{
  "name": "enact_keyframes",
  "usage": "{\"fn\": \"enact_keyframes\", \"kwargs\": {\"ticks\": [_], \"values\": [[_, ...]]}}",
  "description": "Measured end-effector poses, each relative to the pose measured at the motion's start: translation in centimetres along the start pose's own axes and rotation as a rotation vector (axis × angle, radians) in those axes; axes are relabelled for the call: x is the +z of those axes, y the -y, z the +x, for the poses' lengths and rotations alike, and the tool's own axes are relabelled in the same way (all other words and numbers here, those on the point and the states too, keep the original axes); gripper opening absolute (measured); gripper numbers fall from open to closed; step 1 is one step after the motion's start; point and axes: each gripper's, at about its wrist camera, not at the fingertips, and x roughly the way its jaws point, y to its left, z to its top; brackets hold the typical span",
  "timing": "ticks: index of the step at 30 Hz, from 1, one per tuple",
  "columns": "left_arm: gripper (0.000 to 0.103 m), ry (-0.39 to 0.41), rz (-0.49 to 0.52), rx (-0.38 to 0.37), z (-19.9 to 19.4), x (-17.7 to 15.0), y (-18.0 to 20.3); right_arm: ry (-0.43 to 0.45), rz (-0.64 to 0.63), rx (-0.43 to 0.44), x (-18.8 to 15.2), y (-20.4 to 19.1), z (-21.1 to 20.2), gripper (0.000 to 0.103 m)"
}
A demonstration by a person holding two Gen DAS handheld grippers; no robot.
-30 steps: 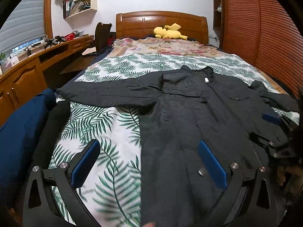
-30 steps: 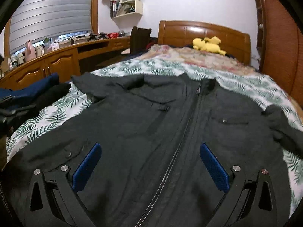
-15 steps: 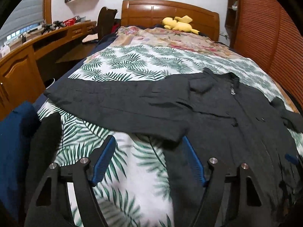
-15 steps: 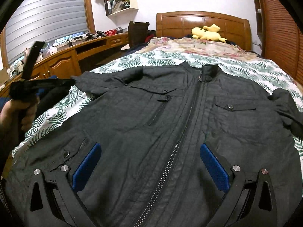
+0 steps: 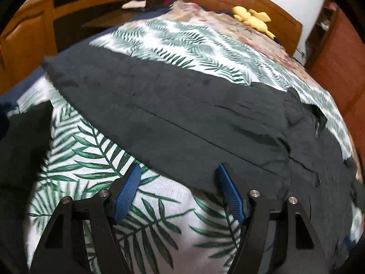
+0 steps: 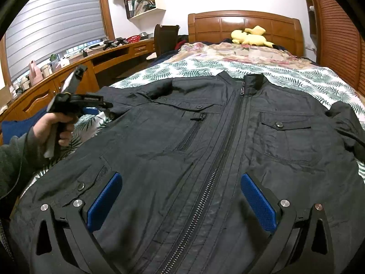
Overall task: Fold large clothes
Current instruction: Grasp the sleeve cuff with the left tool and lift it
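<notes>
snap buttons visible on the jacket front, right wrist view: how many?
3. One on the left chest pocket flap, one on the right chest pocket flap, one on the lower pocket by the right gripper's left finger. More may hide under the gripper or folds of the jacket.

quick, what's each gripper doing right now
left gripper: open, jaws just been closing, at the edge of the jacket sleeve, nothing gripped.
right gripper: open, above the jacket front, holding nothing.

Black zip jacket (image 6: 205, 148) flat, front up, zipped, one sleeve (image 5: 148, 105) out sideways
</notes>
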Motion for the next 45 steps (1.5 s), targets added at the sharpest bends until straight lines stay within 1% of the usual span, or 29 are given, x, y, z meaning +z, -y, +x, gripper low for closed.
{"fn": "enact_keyframes", "kwargs": {"ticks": [2, 3, 4, 5, 7, 10, 11, 13, 16, 18, 20, 21, 22, 24, 26, 27, 28, 29, 31, 32, 33, 36, 40, 45], "values": [[0.057, -0.004, -0.017, 0.006, 0.4, 0.4, -0.1, -0.002, 0.000, 0.002, 0.0, -0.1, 0.1, 0.103], [0.049, -0.004, -0.018, 0.010, 0.4, 0.5, -0.1, -0.002, 0.000, 0.001, 0.0, -0.1, 0.1, 0.103], [0.038, -0.007, -0.019, 0.012, 0.5, 0.8, 0.1, -0.002, 0.000, 0.001, 0.0, -0.2, 0.2, 0.103], [0.032, -0.015, -0.019, 0.005, 0.5, 1.0, 0.1, -0.002, 0.000, 0.001, 0.0, -0.1, 0.2, 0.103], [0.014, -0.032, -0.023, -0.004, 0.7, 1.3, 0.4, -0.002, 0.001, 0.001, 0.0, -0.1, 0.1, 0.103], [0.004, -0.022, 0.016, 0.022, 0.3, 1.7, 1.5, 0.001, 0.001, 0.000, 0.0, -0.2, 0.2, 0.103], [0.004, -0.004, 0.049, 0.038, -0.5, 1.8, 2.5, 0.002, 0.001, -0.001, 0.0, -0.3, 0.2, 0.103], [0.004, 0.032, 0.104, 0.042, -2.3, 1.8, 4.2, 0.007, 0.003, -0.002, 0.0, -0.3, 0.2, 0.103], [0.004, 0.067, 0.187, 0.009, -5.4, 1.3, 7.5, 0.011, 0.007, -0.003, -0.1, -0.3, 0.2, 0.103], [0.004, 0.095, 0.246, -0.020, -7.8, 0.2, 10.1, 0.012, 0.008, -0.002, -0.1, -0.3, 0.3, 0.103], [0.004, 0.099, 0.311, -0.074, -9.6, -1.3, 12.3, 0.015, 0.009, -0.002, -0.1, -0.2, 0.3, 0.103], [0.004, 0.096, 0.322, -0.085, -10.0, -1.6, 12.7, 0.015, 0.009, -0.002, -0.1, -0.2, 0.3, 0.103], [0.004, 0.092, 0.333, -0.088, -10.4, -2.1, 13.0, 0.015, 0.009, -0.003, -0.1, -0.2, 0.3, 0.103], [0.004, 0.080, 0.355, -0.053, -10.7, -2.9, 13.5, 0.016, 0.008, -0.004, -0.1, -0.2, 0.4, 0.103], [0.011, 0.081, 0.370, -0.034, -11.0, -3.3, 13.3, 0.017, 0.010, -0.004, -0.1, -0.2, 0.4, 0.103], [0.023, 0.085, 0.371, -0.033, -11.4, -3.3, 13.1, 0.018, 0.010, -0.004, -0.1, -0.2, 0.5, 0.103], [0.032, 0.093, 0.370, -0.031, -11.8, -3.3, 12.8, 0.017, 0.011, -0.004, -0.1, -0.1, 0.5, 0.103], [0.048, 0.110, 0.368, -0.032, -12.4, -3.3, 12.6, 0.018, 0.010, -0.005, -0.1, -0.2, 0.5, 0.103], [0.072, 0.146, 0.360, -0.031, -13.4, -2.9, 11.9, 0.015, 0.009, -0.005, -0.1, -0.2, 0.5, 0.103], [0.076, 0.159, 0.354, -0.030, -13.7, -2.7, 11.7, 0.015, 0.008, -0.005, -0.1, -0.2, 0.6, 0.103], [0.079, 0.174, 0.346, -0.025, -13.9, -2.3, 11.2, 0.015, 0.007, -0.005, -0.1, -0.2, 0.6, 0.103], [0.080, 0.174, 0.327, 0.007, -13.1, -1.5, 9.7, 0.015, 0.008, -0.005, -0.1, -0.1, 0.6, 0.103], [0.080, 0.146, 0.278, 0.049, -10.4, -0.7, 7.3, 0.013, 0.005, -0.005, -0.1, -0.1, 0.7, 0.103], [0.079, 0.090, 0.183, 0.073, -6.2, -0.1, 4.0, 0.011, 0.004, -0.005, -0.2, -0.1, 0.7, 0.103]]}}
